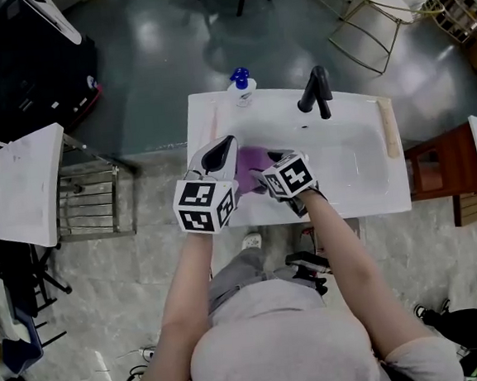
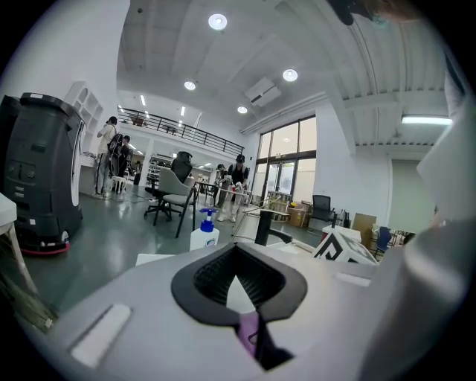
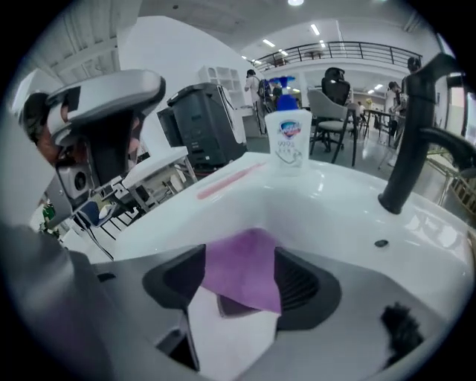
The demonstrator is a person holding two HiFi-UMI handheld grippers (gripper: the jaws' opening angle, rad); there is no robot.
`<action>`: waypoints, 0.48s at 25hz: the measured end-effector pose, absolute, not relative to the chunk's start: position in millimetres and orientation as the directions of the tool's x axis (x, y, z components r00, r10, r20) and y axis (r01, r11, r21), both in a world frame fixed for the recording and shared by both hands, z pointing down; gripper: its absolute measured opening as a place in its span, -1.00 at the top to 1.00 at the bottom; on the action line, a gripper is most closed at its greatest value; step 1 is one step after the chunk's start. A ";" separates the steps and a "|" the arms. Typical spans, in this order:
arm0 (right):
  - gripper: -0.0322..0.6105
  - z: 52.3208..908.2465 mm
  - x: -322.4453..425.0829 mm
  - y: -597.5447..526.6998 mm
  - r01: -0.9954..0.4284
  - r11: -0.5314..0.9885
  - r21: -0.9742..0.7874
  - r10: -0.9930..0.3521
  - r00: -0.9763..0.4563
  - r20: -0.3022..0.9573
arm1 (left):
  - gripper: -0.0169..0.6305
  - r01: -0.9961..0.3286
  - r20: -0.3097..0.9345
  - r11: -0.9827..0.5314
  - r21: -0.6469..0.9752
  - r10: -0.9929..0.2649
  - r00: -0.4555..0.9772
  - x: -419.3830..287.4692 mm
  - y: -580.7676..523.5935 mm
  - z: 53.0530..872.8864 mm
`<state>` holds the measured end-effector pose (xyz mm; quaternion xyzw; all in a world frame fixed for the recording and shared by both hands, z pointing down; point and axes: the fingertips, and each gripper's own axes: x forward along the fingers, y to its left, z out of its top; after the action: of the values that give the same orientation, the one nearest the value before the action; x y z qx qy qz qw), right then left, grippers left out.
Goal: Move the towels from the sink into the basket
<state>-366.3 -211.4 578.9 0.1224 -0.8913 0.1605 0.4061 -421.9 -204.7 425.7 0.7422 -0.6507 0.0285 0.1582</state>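
Both grippers hang low over the near-left part of the white sink [image 1: 364, 203], with the purple towel [image 1: 251, 166] lying in the basin between them. It is just to the right of the left gripper [image 1: 229, 143] and just ahead of the right gripper [image 1: 268, 165].

In the right gripper view the right gripper [image 3: 242, 257] has its jaws spread wide. It points steeply down at the purple towel [image 3: 242, 279], which fills the gap between the two dark ribbed pads [image 3: 175, 283]. The pads are not pressed on the cloth, and whether they touch it cannot be told.

In the left gripper view the left gripper [image 2: 238, 249] has its jaws drawn together at the tips and holds nothing. Through the hollow between its pads only pale basin shows, with a sliver of the purple towel [image 2: 248, 331] below.

Beyond the right gripper, at the back rim, stands the black faucet [image 3: 409, 134] — ahead and to its right. A white soap bottle [image 3: 288, 141] with a blue pump stands straight ahead of it.

In the head view the soap bottle [image 1: 242, 86] sits past the left gripper's tips. The faucet [image 1: 317, 91] stands further right.

A metal wire rack [image 1: 94, 202] stands on the floor — well off to the left gripper's left, beside the sink.
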 end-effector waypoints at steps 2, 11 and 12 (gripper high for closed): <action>0.04 594.3 -367.4 -214.9 -0.357 0.913 -0.195 -0.068 -0.606 0.792 | 0.93 -0.974 0.254 -0.105 0.200 -0.955 0.155 -424.6 -208.5 429.2; 0.04 633.9 -372.5 -222.9 -0.379 0.898 -0.225 -0.009 -0.526 0.851 | 0.93 -0.974 0.265 -0.097 0.205 -0.952 0.151 -433.0 -219.0 438.4; 0.04 638.1 -372.0 -223.1 -0.381 0.898 -0.219 -0.009 -0.512 0.859 | 0.93 -0.974 0.267 -0.095 0.207 -0.952 0.149 -433.6 -219.2 439.5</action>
<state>-372.0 -223.1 638.1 0.1150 -0.8477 0.1942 0.4802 -433.6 -219.2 439.5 0.7392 -0.6513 0.0324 0.1683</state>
